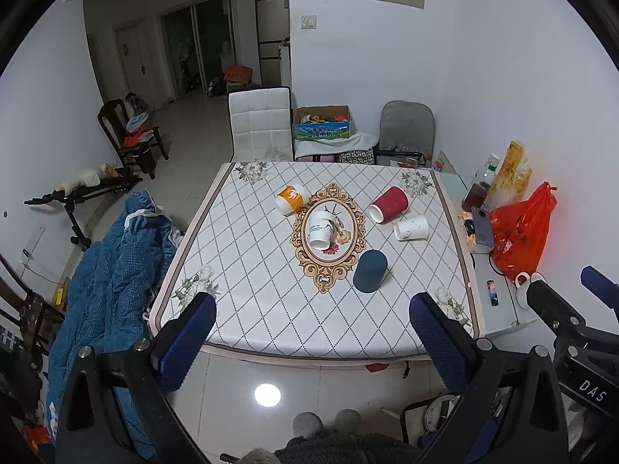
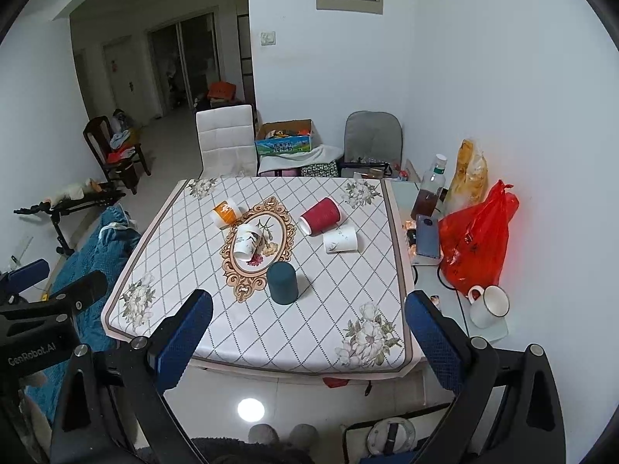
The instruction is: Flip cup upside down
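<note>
Several paper cups are on the patterned table (image 1: 271, 309). A dark teal cup (image 1: 370, 270) (image 2: 282, 283) stands upside down near the middle front. A red cup (image 1: 389, 204) (image 2: 320, 215), a white cup (image 1: 411, 227) (image 2: 340, 239), an orange-and-white cup (image 1: 291, 199) (image 2: 226, 212) and a white printed cup (image 1: 322, 229) (image 2: 247, 244) lie on their sides. My left gripper (image 1: 313, 328) is open and empty, held before the table's front edge. My right gripper (image 2: 309, 328) is open and empty too, beside it.
A side table on the right holds a red plastic bag (image 2: 476, 243), a bottle (image 2: 429, 189), a phone (image 2: 427, 236) and a white mug (image 2: 488, 305). A blue quilt (image 1: 112, 282) lies left of the table. Chairs (image 1: 260, 123) and a box (image 1: 322, 121) stand behind it.
</note>
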Action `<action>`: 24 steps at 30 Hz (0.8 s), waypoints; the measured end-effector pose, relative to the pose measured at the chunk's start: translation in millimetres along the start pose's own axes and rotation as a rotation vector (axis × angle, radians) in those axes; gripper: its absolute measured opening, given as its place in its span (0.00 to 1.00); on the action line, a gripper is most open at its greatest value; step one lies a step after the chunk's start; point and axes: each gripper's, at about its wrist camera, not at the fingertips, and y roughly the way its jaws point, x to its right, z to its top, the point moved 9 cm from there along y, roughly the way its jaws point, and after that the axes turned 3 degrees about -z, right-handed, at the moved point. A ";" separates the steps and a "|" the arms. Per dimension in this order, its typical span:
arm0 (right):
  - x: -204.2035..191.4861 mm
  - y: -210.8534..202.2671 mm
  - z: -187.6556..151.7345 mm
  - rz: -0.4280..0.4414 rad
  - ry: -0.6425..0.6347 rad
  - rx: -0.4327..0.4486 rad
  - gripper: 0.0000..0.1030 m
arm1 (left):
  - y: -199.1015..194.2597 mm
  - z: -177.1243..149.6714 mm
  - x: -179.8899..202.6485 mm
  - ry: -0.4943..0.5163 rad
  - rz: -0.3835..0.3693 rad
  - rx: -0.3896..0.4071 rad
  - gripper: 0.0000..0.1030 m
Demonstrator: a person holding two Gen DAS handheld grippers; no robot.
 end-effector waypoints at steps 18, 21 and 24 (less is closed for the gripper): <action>2.1 7.9 -6.3 0.005 0.000 -0.022 0.98 | 0.7 -3.9 4.4 0.009 0.001 -0.016 0.99; 2.3 7.6 -6.5 0.004 0.003 -0.019 0.98 | 0.0 -3.8 4.1 0.007 0.003 -0.013 0.99; 1.8 6.8 -8.0 0.001 0.007 -0.018 0.98 | -0.1 -3.7 4.0 0.008 0.002 -0.013 0.99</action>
